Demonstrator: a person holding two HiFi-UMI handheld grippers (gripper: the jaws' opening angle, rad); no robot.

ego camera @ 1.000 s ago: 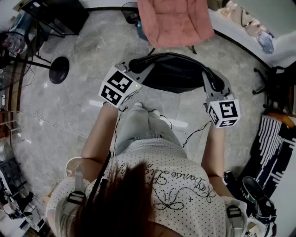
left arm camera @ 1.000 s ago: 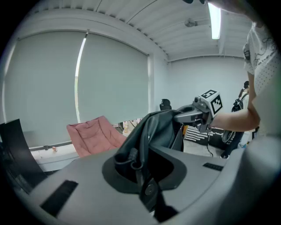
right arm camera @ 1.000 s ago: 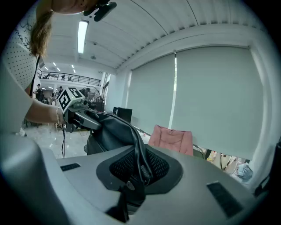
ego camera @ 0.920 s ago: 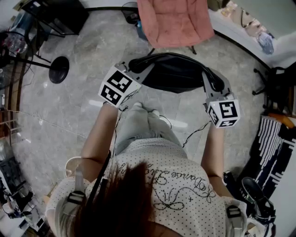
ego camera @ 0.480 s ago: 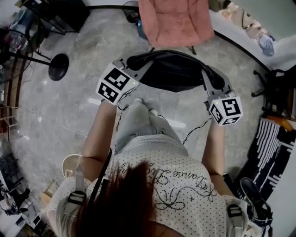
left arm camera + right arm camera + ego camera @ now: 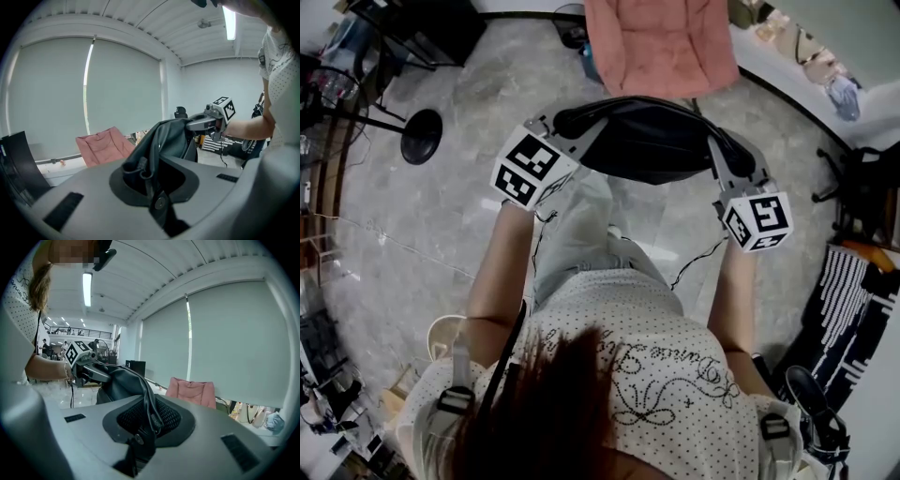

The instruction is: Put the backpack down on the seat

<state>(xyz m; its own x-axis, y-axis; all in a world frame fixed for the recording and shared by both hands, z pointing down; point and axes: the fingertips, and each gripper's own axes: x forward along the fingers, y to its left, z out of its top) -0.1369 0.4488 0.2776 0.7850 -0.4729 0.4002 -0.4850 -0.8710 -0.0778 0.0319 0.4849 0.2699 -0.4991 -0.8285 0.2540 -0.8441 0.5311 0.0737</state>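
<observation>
The left tool [image 6: 565, 124] is clamped narrow on one end of the black backpack [image 6: 652, 142] and the right tool [image 6: 724, 150] on the other, so the bag hangs mid-frame with its long axis left to right. The pink seat [image 6: 661, 42] lies just above at top centre, apart from it and about equally near both hands.

The head view looks steeply down from just above the person onto the floor [image 6: 441, 225], the backpack [image 6: 652, 141] and the chair [image 6: 661, 42]. The left gripper view rides on the left gripper [image 6: 555, 122], close behind its jaws, and faces nearly level toward the blinds [image 6: 122, 98]. The right gripper view does the same from the right gripper [image 6: 722, 142]. Each gripper view catches the other gripper off to one side. All three views share the backpack and chair.
</observation>
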